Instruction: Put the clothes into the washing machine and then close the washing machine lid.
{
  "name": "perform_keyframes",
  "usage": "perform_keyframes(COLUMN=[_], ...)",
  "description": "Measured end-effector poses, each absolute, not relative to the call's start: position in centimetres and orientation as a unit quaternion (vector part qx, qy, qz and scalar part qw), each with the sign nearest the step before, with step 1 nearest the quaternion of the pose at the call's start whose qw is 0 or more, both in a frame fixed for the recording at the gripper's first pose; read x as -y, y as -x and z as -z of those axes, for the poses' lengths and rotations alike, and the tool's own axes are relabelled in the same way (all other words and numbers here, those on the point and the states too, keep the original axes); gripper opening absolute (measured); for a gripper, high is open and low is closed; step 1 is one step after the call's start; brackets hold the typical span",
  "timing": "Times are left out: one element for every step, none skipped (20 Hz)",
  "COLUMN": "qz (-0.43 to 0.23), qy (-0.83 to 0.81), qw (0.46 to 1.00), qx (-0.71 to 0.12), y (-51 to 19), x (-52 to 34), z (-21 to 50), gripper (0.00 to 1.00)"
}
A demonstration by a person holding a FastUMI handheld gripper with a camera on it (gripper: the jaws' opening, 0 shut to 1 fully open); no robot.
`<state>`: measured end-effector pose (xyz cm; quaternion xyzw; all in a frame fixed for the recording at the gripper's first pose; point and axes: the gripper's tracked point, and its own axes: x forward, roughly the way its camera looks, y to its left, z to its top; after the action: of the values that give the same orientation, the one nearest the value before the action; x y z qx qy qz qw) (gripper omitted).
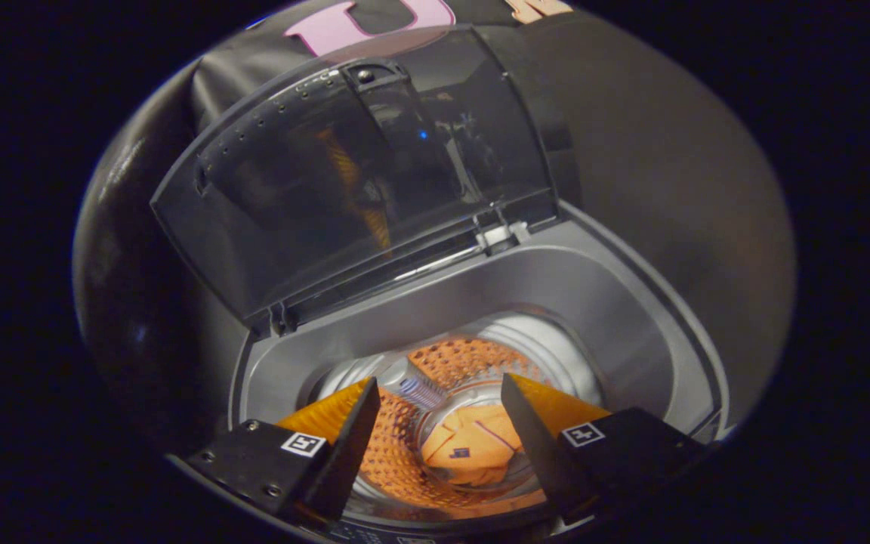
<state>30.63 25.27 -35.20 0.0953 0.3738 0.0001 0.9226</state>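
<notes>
The gripper (440, 397) has two wedge-shaped fingers (352, 438) on boxy mounts, each mount carrying a small square black-and-white marker, with round screw heads on the left mount.

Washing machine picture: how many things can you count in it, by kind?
Grey top-loading washing machine: 1
Clear dark plastic lid, standing open: 1
Shiny metal drum with little holes: 1
Orange piece of clothing lying at the bottom of the drum: 1
Tongs, open over the drum and holding nothing: 1
Total: 5
</notes>
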Motion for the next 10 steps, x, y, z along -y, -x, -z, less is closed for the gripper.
perform_keyframes(qz=[-0.002, -0.005, -0.013, -0.021, -0.021, -0.022, -0.028, -0.034, -0.039, -0.049], qy=[-0.068, -0.06, -0.054, -0.053, -0.055, -0.062, -0.068, -0.066, -0.05, -0.032], qw=[0.927, 0.931, 0.936, 0.941, 0.945, 0.946, 0.949, 0.954, 0.958, 0.962], qx=[-0.368, -0.361, -0.348, -0.334, -0.321, -0.317, -0.305, -0.292, -0.279, -0.267], y=[-30.9, -31.2, -31.8, -32.4, -33.1, -33.5, -34.1, -34.7, -35.6, -36.4], x=[-25.0, -25.0, -25.3, -25.4, -25.6, -25.8, -26.2, -26.5, -26.7, -26.9], z=[34.6, 33.6, 32.3, 30.7, 29.1, 27.4, 25.4, 23.4, 21.8, 20.0], gripper=[0.97, 0.98, 0.98, 0.98, 0.98, 0.98, 0.97, 0.98, 0.97, 0.98])
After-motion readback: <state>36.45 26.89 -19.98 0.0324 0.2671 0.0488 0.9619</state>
